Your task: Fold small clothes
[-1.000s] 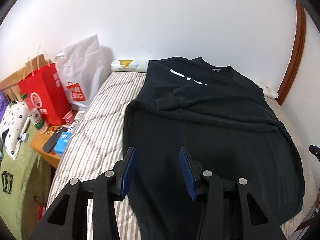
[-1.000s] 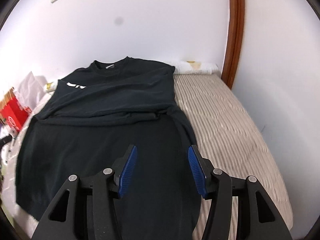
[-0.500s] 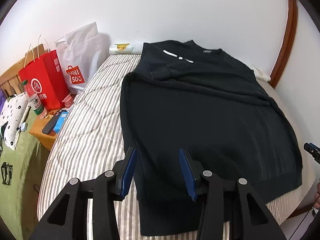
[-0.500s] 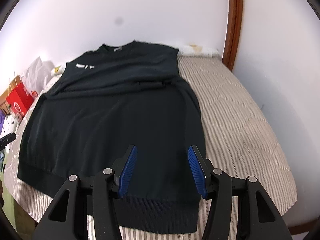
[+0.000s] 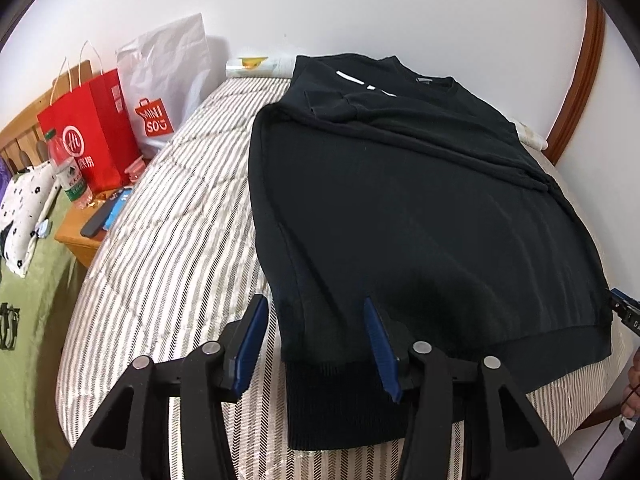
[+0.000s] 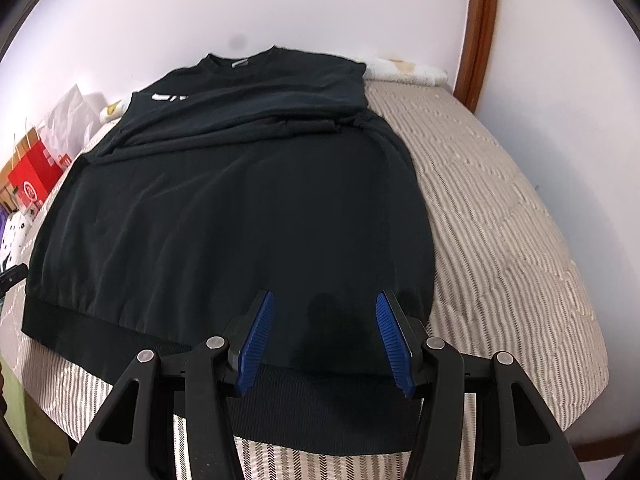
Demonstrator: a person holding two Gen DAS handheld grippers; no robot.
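Observation:
A black sweatshirt (image 5: 420, 200) lies flat on the striped bed (image 5: 172, 216), sleeves folded across the chest, ribbed hem toward me. My left gripper (image 5: 316, 340) is open and empty, low over the hem's left corner. In the right wrist view the sweatshirt (image 6: 248, 208) fills the middle. My right gripper (image 6: 324, 332) is open and empty, low over the hem's right corner. The right gripper's tip also shows at the far right edge of the left wrist view (image 5: 626, 312).
A red paper bag (image 5: 92, 132), a white Miniso bag (image 5: 164, 80) and a water bottle (image 5: 66, 172) stand left of the bed, by a wooden nightstand (image 5: 80, 240) with a phone. The white wall and a wooden door frame (image 6: 478, 28) lie behind.
Both grippers have drawn back from over the sweatshirt's body to its hem at the near bed edge and dropped lower. Both stayed open.

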